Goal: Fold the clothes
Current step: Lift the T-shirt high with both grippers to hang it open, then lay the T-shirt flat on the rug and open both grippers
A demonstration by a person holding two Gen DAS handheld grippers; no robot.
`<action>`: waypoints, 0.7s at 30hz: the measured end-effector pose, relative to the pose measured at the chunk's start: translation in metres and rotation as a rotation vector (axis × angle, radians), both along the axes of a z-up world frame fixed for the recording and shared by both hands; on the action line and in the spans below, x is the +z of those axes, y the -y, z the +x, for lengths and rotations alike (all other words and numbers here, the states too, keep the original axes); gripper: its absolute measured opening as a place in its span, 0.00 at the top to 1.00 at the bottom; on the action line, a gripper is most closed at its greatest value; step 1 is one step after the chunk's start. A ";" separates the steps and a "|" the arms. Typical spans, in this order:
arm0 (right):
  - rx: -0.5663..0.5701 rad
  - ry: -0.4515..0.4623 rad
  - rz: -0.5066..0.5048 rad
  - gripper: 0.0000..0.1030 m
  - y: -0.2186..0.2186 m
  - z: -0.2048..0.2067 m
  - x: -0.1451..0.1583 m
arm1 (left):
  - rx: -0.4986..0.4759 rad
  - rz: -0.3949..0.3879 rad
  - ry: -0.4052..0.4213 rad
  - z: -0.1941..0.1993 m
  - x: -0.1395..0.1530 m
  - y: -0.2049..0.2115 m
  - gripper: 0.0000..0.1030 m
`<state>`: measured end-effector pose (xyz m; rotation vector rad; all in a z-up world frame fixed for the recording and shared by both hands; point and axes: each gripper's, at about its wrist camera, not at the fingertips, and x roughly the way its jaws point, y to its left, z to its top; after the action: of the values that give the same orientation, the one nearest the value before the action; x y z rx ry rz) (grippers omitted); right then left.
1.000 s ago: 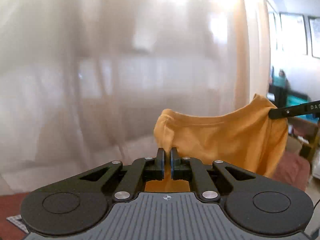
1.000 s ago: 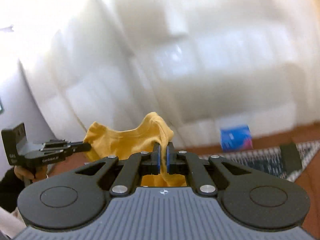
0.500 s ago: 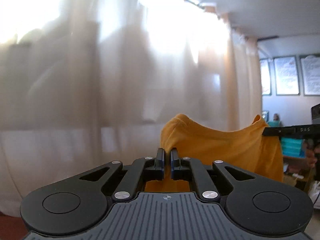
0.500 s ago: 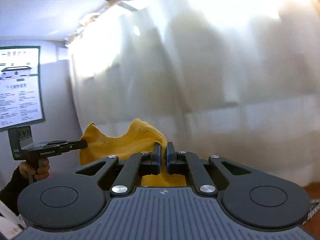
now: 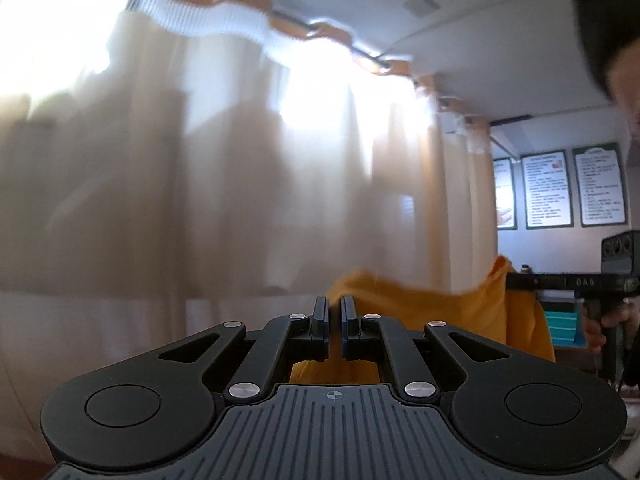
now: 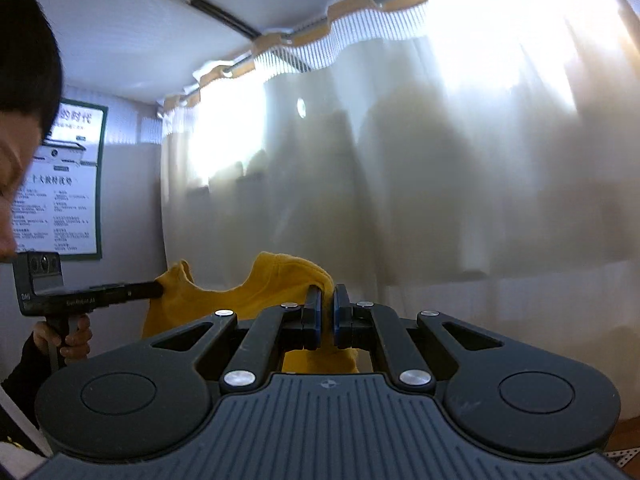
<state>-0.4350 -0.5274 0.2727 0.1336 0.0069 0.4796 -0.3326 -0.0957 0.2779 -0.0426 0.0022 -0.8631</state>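
Below both gripper bodies the yellow garment drops out of sight, so its lower part and full shape can't be told. Wall posters carry print too small to read, and the curtain is smeared with blur.

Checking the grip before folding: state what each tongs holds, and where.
Both hold the orange cotton garment by its upper edge: left tongs at one end, right tongs at the other.

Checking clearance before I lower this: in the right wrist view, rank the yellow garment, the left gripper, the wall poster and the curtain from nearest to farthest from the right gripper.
1. Yellow garment: pinched in the right gripper.
2. Left gripper: to the left, holding the garment's other end.
3. Wall poster at far left and curtain ahead: both beyond, too close to rank.
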 end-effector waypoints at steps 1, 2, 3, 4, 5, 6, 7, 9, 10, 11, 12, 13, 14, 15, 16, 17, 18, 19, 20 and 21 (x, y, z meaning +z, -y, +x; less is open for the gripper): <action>0.002 -0.022 0.004 0.94 0.002 0.011 -0.005 | 0.010 -0.002 -0.026 0.014 -0.003 0.003 0.99; 0.004 -0.044 0.008 0.94 0.004 0.023 -0.010 | 0.015 0.005 -0.056 0.031 -0.009 0.009 0.99; 0.011 -0.075 0.016 0.94 0.006 0.037 -0.016 | 0.018 0.014 -0.088 0.049 -0.015 0.016 1.00; 0.018 -0.112 0.018 0.94 0.008 0.057 -0.026 | 0.024 0.029 -0.131 0.069 -0.025 0.025 1.00; 0.021 -0.150 0.011 0.94 0.009 0.080 -0.036 | 0.030 0.047 -0.178 0.091 -0.035 0.034 1.00; 0.022 -0.187 0.001 0.94 0.008 0.103 -0.047 | 0.042 0.074 -0.223 0.115 -0.049 0.046 1.00; 0.022 -0.224 -0.013 0.94 0.006 0.126 -0.059 | 0.059 0.109 -0.274 0.140 -0.068 0.058 1.00; 0.014 -0.322 -0.032 0.94 0.004 0.182 -0.092 | 0.093 0.183 -0.380 0.191 -0.106 0.084 0.99; 0.008 -0.376 -0.038 0.94 0.005 0.211 -0.111 | 0.107 0.220 -0.448 0.217 -0.130 0.096 0.99; -0.008 -0.436 -0.050 0.94 0.007 0.242 -0.133 | 0.120 0.255 -0.515 0.240 -0.157 0.108 0.99; -0.032 -0.502 -0.066 0.94 0.010 0.274 -0.157 | 0.135 0.290 -0.581 0.262 -0.184 0.120 0.96; -0.061 -0.565 -0.084 0.94 0.013 0.304 -0.182 | 0.143 0.330 -0.644 0.281 -0.212 0.131 0.94; -0.093 -0.631 -0.107 0.94 0.017 0.334 -0.211 | 0.158 0.369 -0.703 0.295 -0.239 0.139 0.84; -0.121 -0.693 -0.134 0.94 0.021 0.359 -0.240 | 0.175 0.407 -0.761 0.307 -0.266 0.147 0.75; -0.146 -0.750 -0.161 0.94 0.026 0.380 -0.269 | 0.179 0.443 -0.810 0.312 -0.290 0.149 0.75; -0.158 -0.794 -0.172 0.94 0.030 0.393 -0.292 | 0.179 0.477 -0.855 0.315 -0.314 0.149 0.75; -0.160 -0.830 -0.171 0.94 0.034 0.400 -0.310 | 0.167 0.498 -0.886 0.313 -0.331 0.149 0.72; -0.162 -0.865 -0.170 0.94 0.039 0.407 -0.329 | 0.152 0.516 -0.911 0.310 -0.346 0.150 0.62; -0.164 -0.901 -0.169 0.94 0.043 0.414 -0.348 | 0.137 0.533 -0.936 0.307 -0.361 0.150 0.56; -0.160 -0.921 -0.158 0.94 0.046 0.418 -0.358 | 0.134 0.549 -0.946 0.301 -0.372 0.150 0.44</action>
<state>-0.0166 -0.5735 -0.0858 0.1883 0.9279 0.2221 -0.0312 -0.2460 -0.0943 0.0665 1.1067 -0.6186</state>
